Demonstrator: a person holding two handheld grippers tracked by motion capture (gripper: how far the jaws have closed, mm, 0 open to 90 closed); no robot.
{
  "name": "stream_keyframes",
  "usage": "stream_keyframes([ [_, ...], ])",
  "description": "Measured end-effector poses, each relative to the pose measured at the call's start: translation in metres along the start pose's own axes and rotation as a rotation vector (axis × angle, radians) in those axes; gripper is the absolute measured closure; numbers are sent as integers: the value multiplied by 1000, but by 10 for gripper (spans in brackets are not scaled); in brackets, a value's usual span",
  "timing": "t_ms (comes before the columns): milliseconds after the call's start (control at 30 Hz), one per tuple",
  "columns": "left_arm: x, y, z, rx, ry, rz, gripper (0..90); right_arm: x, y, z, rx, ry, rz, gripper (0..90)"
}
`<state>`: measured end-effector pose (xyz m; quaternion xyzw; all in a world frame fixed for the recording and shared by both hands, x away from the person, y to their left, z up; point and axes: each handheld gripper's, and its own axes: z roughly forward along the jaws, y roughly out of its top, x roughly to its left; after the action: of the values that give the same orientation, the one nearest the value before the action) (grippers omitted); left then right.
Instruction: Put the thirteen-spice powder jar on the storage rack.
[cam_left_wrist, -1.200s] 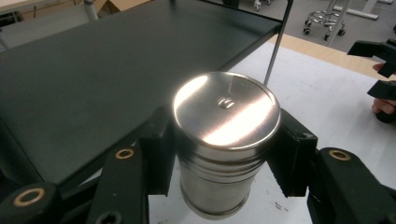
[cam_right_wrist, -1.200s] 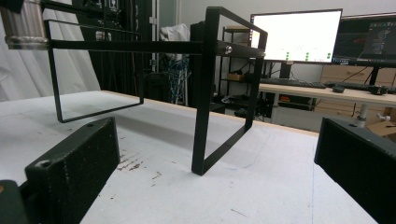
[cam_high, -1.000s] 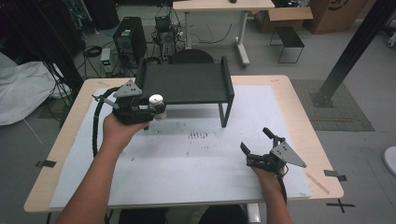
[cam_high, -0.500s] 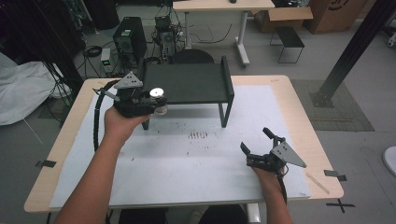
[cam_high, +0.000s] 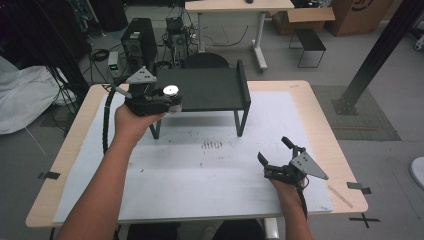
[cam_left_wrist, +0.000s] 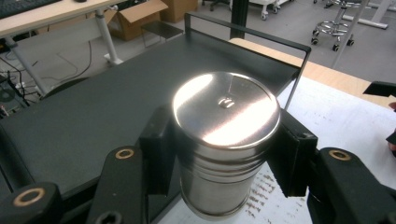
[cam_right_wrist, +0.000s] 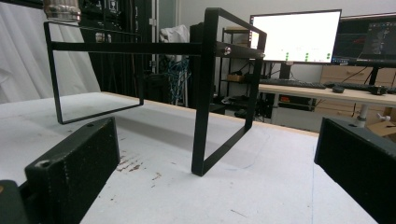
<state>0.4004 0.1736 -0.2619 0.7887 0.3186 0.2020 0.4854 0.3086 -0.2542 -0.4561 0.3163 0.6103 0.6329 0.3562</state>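
A shiny metal canister (cam_left_wrist: 226, 140) with a flat lid stands upright between the pads of my left gripper (cam_left_wrist: 224, 154), which is shut on its sides. In the high view the canister (cam_high: 171, 92) and left gripper (cam_high: 167, 102) hang at the front left corner of a black raised shelf (cam_high: 212, 87), about level with its top. My right gripper (cam_high: 274, 150) rests low near the table's front right, jaws open and nothing between them. In the right gripper view the canister (cam_right_wrist: 60, 9) peeks over the shelf's frame (cam_right_wrist: 205, 88) at the top left.
The shelf stands on thin black legs on a white mat (cam_high: 210, 170) covering a wooden table (cam_high: 327, 135). Small dark marks (cam_high: 212, 145) dot the mat in front of the shelf. A thick cable (cam_high: 106, 125) trails from the left gripper.
My left hand has lifted the canister up and moved it to the right, from below the shelf's edge to level with its top. The right gripper has stayed put.
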Motion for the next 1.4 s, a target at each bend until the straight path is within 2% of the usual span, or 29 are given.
stream_keyframes([
  [333,6,6,12,23,25,-3,492,0,0,0,-3,0,4,0],
  [633,14,13,25,36,43,-24,492,0,0,0,-3,0,4,0],
  [933,17,12,39,54,55,-37,492,0,0,0,-4,-1,6,0],
  [1200,22,9,44,61,72,-51,492,-1,0,0,-4,-2,7,0],
  [1400,24,6,49,82,85,-37,492,-1,0,0,-4,-2,8,0],
])
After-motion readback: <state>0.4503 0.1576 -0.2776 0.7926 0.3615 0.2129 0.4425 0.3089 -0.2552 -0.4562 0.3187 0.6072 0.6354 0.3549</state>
